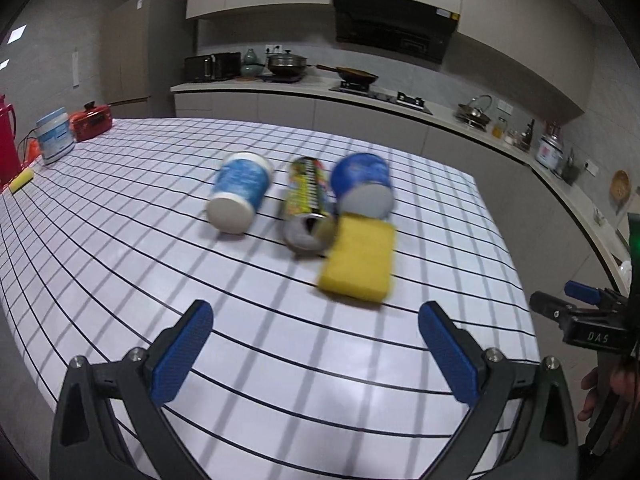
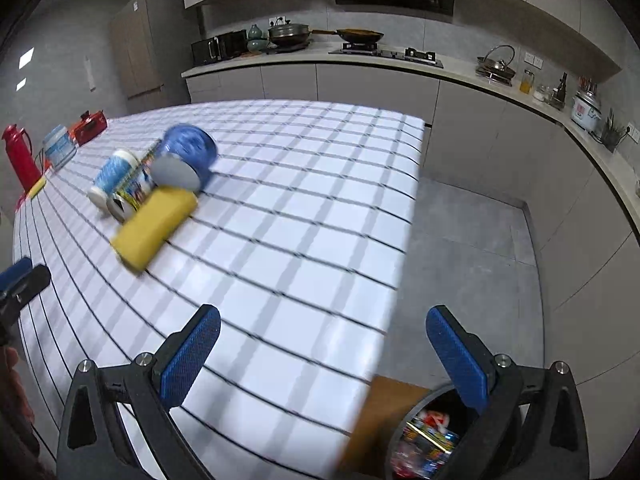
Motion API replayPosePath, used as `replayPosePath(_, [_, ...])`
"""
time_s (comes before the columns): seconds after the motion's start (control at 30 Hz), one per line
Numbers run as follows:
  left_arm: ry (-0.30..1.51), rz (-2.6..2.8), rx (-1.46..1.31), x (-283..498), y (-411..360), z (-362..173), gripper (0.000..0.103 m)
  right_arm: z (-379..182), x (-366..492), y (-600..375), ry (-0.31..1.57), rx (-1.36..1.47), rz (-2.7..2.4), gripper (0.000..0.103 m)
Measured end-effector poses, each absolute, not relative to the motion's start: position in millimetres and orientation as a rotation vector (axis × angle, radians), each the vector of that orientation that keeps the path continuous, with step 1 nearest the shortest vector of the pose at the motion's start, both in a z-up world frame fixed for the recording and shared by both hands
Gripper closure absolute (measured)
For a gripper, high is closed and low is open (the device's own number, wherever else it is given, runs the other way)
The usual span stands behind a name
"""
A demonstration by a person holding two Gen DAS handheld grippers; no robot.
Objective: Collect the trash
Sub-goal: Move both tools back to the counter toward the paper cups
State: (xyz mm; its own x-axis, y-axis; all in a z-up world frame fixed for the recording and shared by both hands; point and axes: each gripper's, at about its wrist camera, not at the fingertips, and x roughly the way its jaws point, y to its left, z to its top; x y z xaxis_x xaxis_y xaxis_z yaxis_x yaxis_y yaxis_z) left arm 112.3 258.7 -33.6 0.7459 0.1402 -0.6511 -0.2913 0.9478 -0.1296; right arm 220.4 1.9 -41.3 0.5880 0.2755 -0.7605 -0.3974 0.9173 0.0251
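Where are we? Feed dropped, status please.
Both hand-held grippers open, empty. Three containers lying on table. Yellow sponge fronting them.

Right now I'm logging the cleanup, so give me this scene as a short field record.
surface: checked tablecloth
lying cluster: white-blue cup, printed can, blue cup, yellow sponge
bin: beside the table's edge, wrappers inside
left gripper: open, empty
right gripper: open, empty
far left edge: red flask, tub

Grey kitchen cabinets (image 2: 360, 84), range hood (image 1: 394, 24), grey floor (image 2: 472, 248), checked table (image 1: 160, 248)
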Motion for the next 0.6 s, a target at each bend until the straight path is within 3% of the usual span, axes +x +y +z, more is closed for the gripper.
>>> replayPosePath(0.6, [0.704,0.19,-0.262,172,357,-49,0.001,-30,266,113,0.863,-0.034,0.41,0.0])
